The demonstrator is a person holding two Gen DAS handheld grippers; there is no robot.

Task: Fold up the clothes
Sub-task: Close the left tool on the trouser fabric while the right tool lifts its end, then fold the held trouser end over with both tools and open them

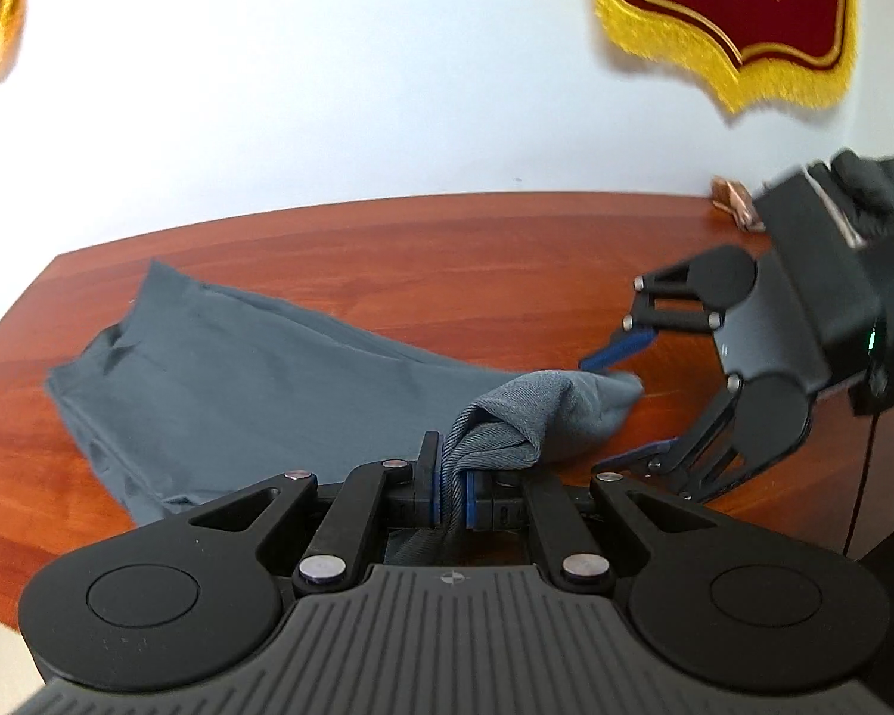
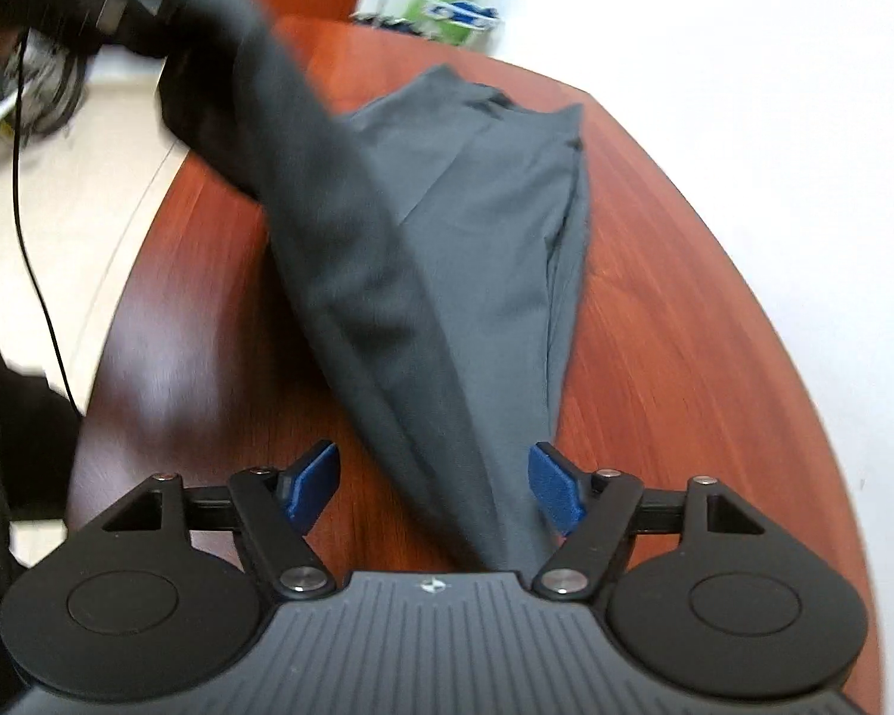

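The left gripper (image 1: 452,479) pinches a bunched fold of the grey garment (image 1: 256,381) above the wooden table (image 1: 447,250), while the right gripper (image 2: 432,491) stands open, 2 blue pads (image 2: 557,491) astride the cloth.

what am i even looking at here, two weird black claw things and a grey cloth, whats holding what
These are two hand-held grippers, each carrying its own camera that looks out along its fingers. One picture comes from the left gripper, the other from the right gripper. A grey garment lies on a reddish wooden table. The left gripper is shut on a bunched edge of the garment. The right gripper is open: cloth lies between its blue pads, but they do not press it. A person's gloved hand holds the right gripper.
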